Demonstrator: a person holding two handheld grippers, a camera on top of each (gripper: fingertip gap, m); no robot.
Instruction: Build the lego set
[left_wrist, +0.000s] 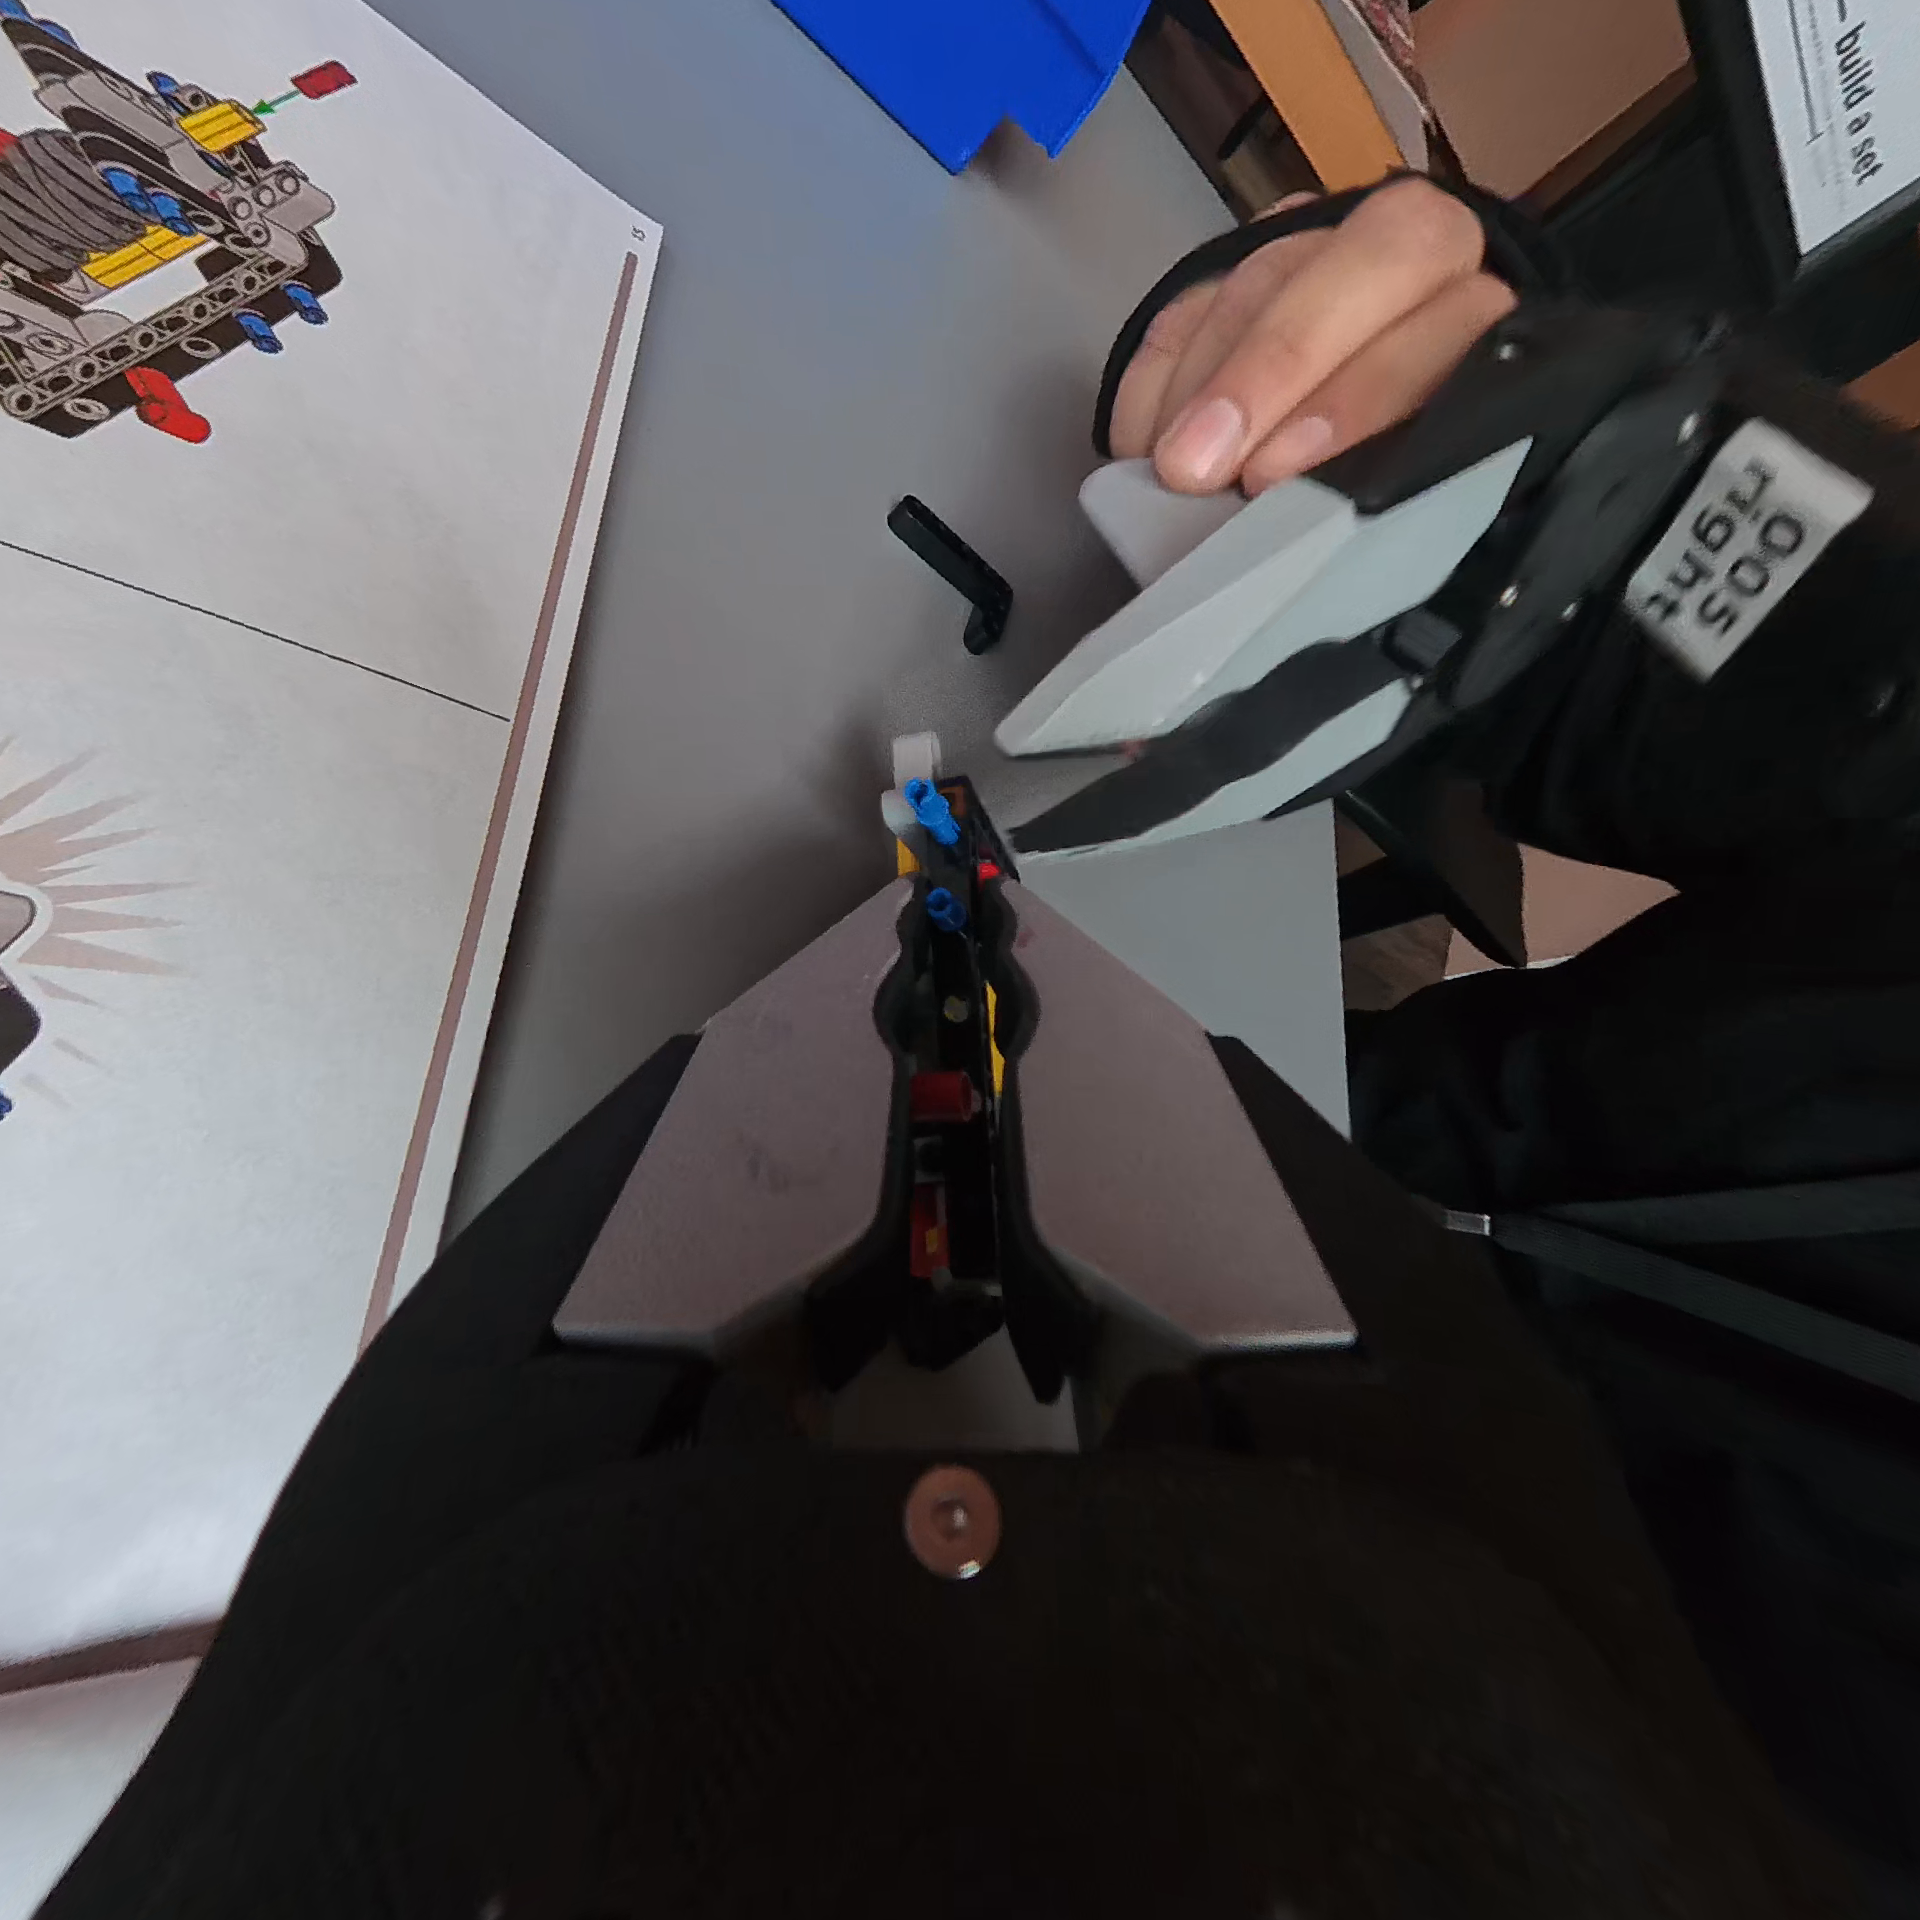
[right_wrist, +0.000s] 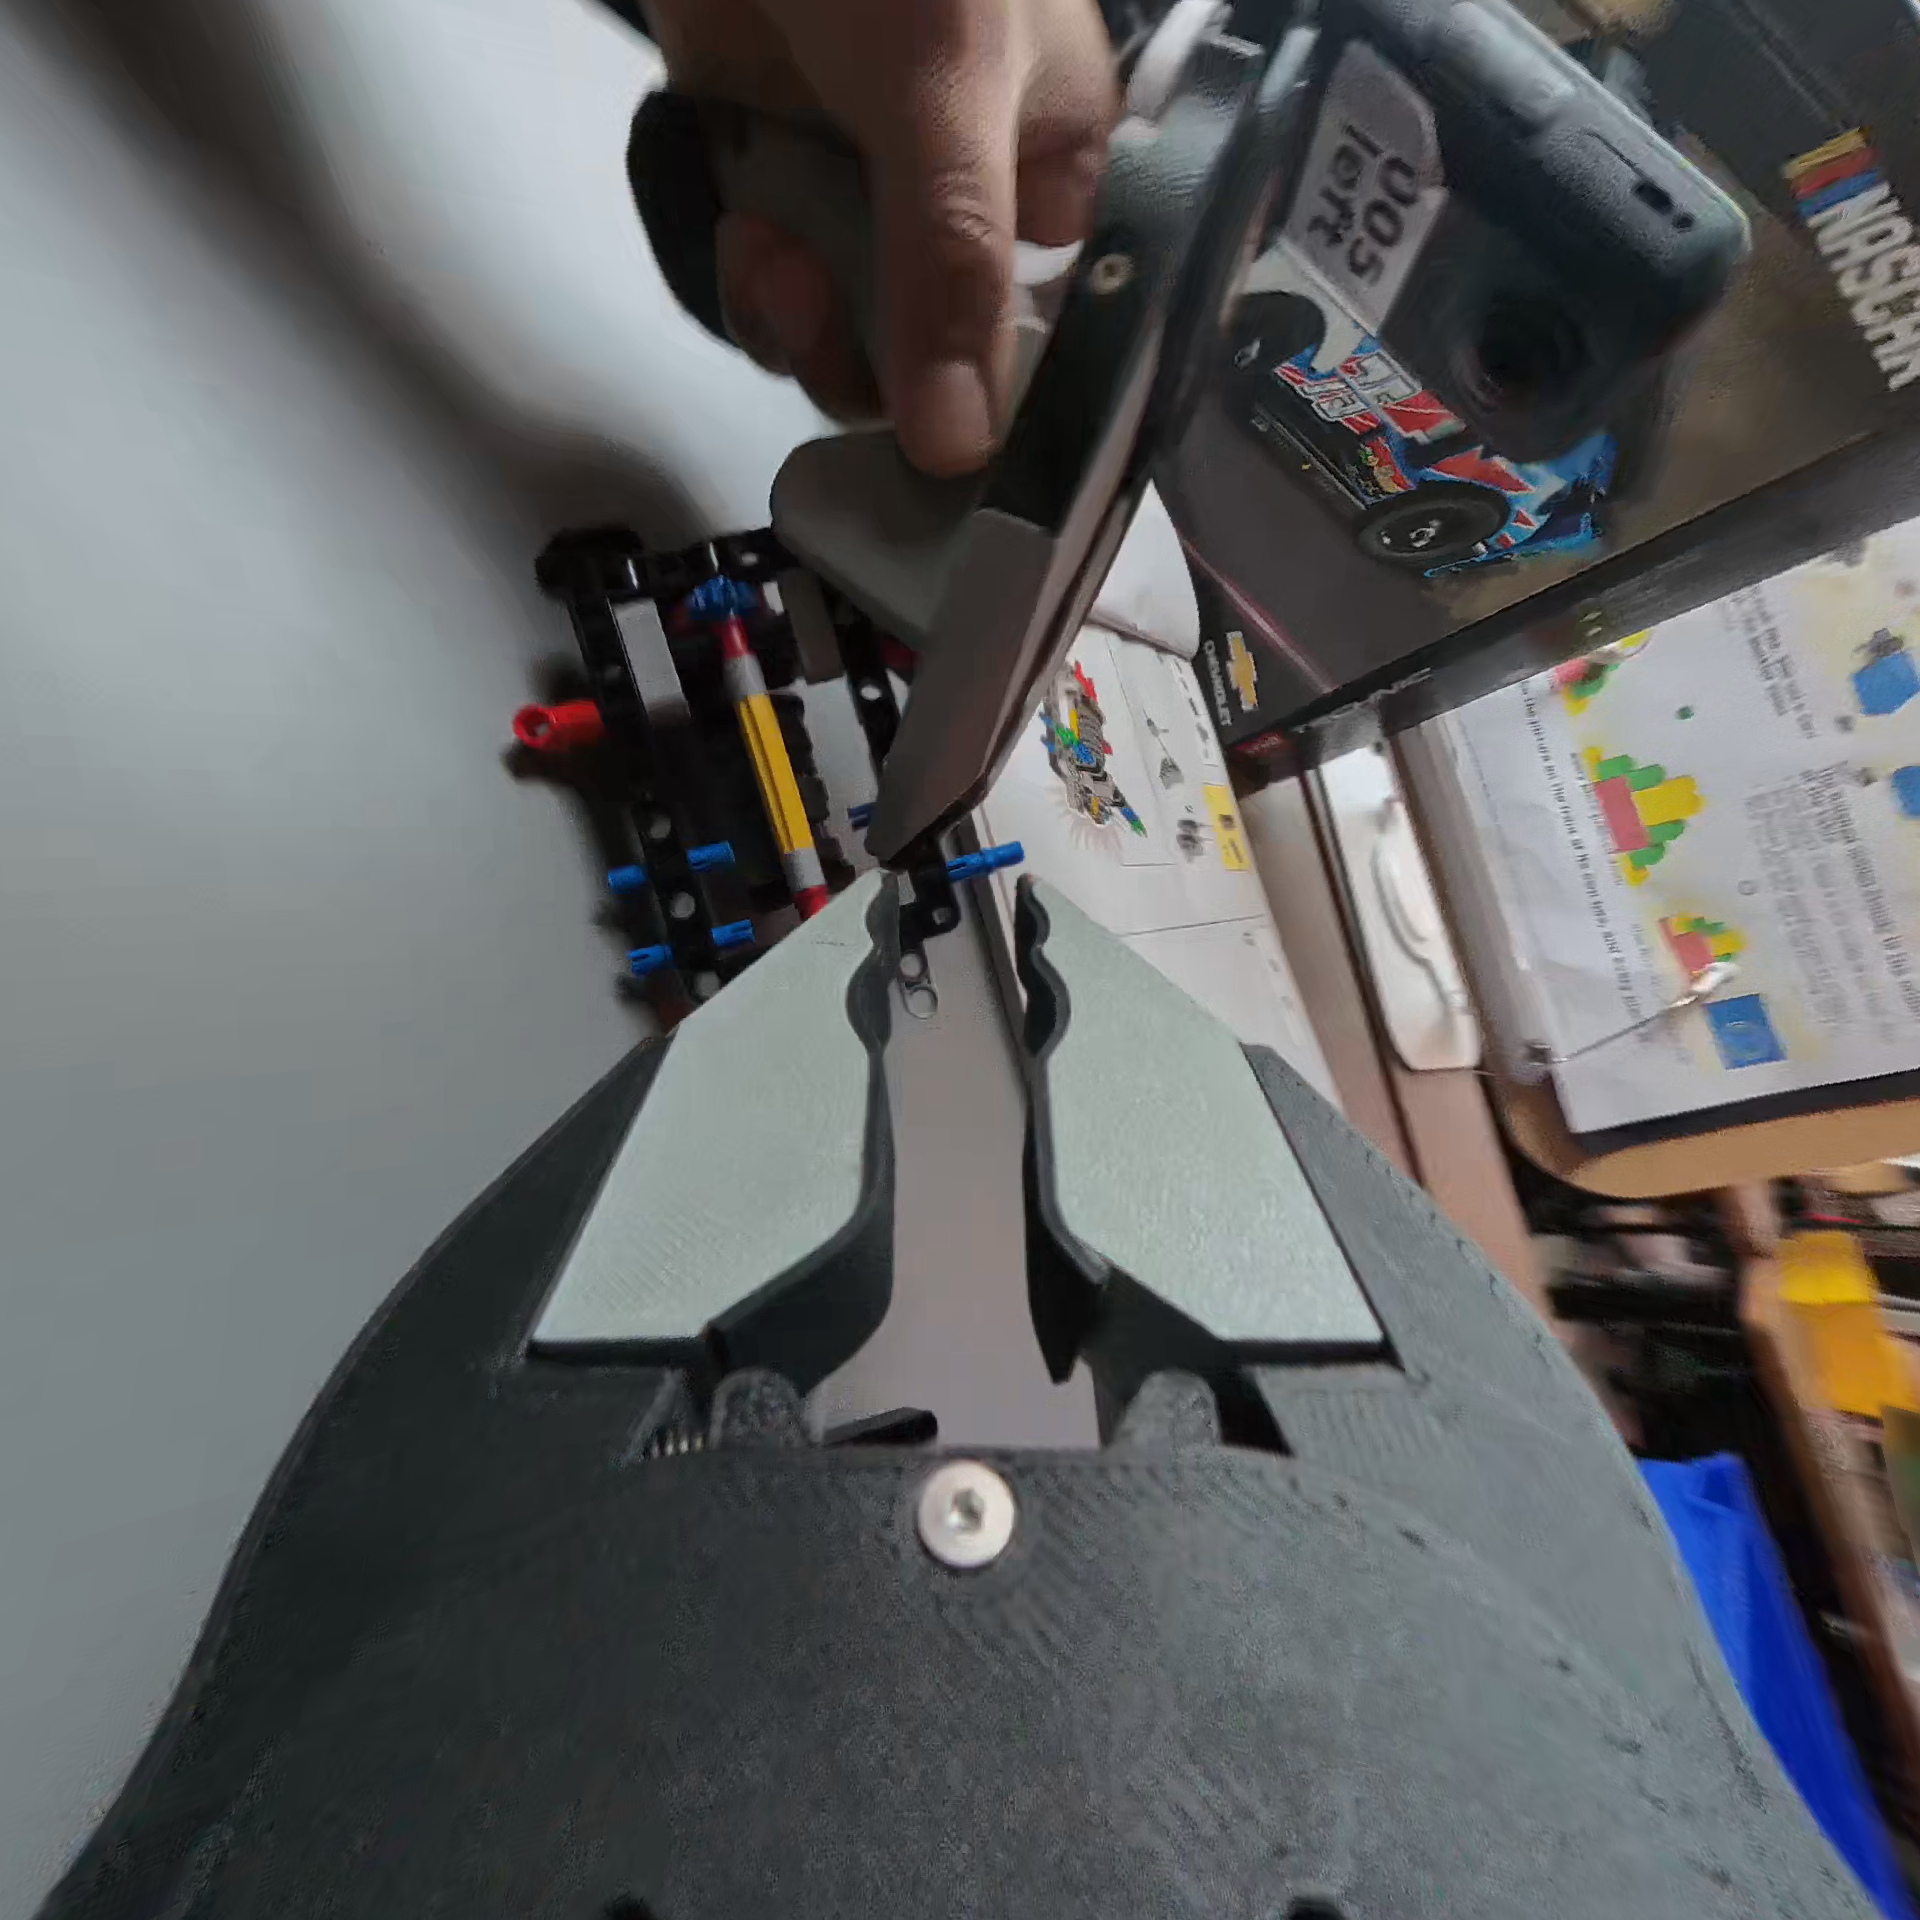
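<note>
My left gripper (left_wrist: 951, 902) is shut on a partly built lego frame (left_wrist: 954, 1039), black with blue pins, red and yellow parts. In the right wrist view the frame (right_wrist: 717, 758) hangs to the left of that gripper (right_wrist: 906, 836). My right gripper (right_wrist: 954, 894) is open, its fingers on either side of a black beam end (right_wrist: 923, 925) with a blue pin (right_wrist: 987, 857) at the frame's corner. In the left wrist view it (left_wrist: 1008, 795) comes in from the right, tips at the frame's top end. A loose black L-shaped beam (left_wrist: 951, 571) lies on the grey table (left_wrist: 748, 520).
The open instruction booklet (left_wrist: 260, 727) covers the table's left side. A blue bin (left_wrist: 966, 73) stands at the back. The table edge (left_wrist: 1338, 935) runs close on the right. The set's box (right_wrist: 1558, 436) and a printed sheet (right_wrist: 1714, 831) show in the right wrist view. The grippers are tip to tip, or close to it.
</note>
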